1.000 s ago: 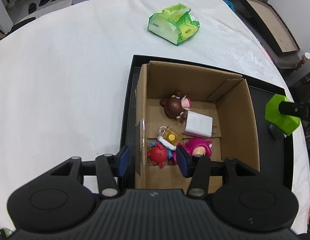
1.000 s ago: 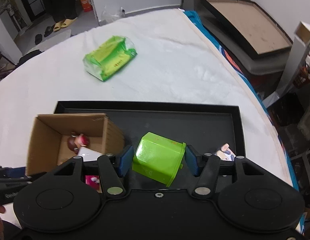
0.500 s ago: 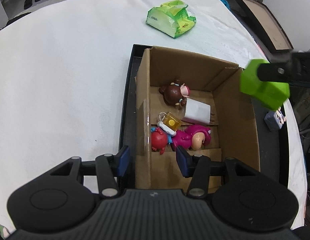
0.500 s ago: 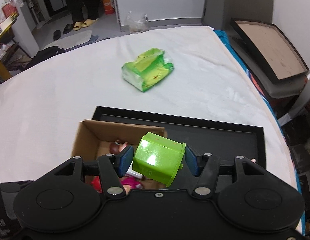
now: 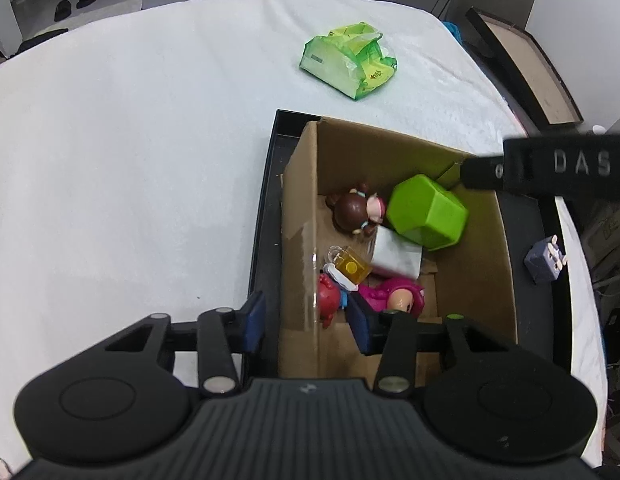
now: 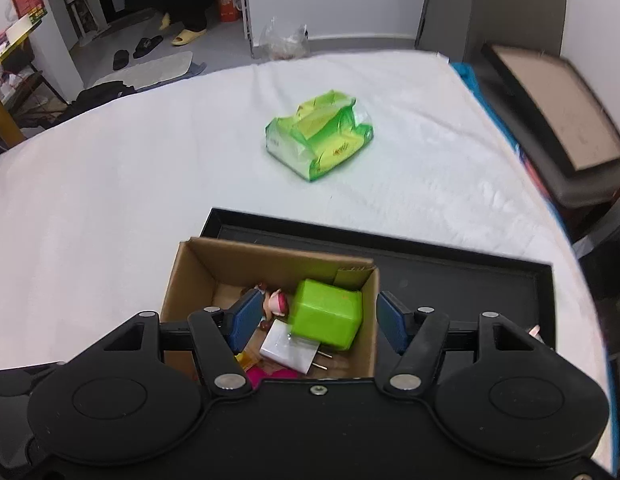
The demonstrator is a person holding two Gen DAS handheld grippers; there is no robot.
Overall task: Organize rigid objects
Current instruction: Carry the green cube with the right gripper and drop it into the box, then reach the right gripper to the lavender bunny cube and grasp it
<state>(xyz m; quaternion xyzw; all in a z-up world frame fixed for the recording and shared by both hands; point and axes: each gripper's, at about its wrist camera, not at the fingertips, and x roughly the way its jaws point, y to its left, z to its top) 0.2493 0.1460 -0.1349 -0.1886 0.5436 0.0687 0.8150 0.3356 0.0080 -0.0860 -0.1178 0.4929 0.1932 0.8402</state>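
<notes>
A cardboard box [image 5: 502, 264] stands on a black tray [image 5: 266, 200]. Inside lie a green hexagonal cup [image 5: 428, 212], a brown-haired doll [image 5: 354, 212], a white charger [image 5: 396, 256], a yellow cube [image 5: 352, 266], a red figure [image 5: 328, 294] and a pink figure [image 5: 394, 296]. My left gripper [image 5: 306, 320] is open and straddles the box's left wall. My right gripper [image 6: 318, 318] is open above the box; the green cup [image 6: 326, 314] lies below it, free of both pads. The box [image 6: 182, 276] shows there too.
A green tissue pack [image 5: 348, 64] lies on the white cloth [image 5: 130, 160] beyond the tray; it also shows in the right wrist view [image 6: 320, 144]. A small blue-grey plug adapter [image 5: 546, 260] lies on the tray right of the box. A dark framed board [image 6: 558, 108] stands off the right edge.
My right gripper carried the green cup from the tray over the box, opened, and the cup now lies inside the box. My left gripper stayed at the box's wall.
</notes>
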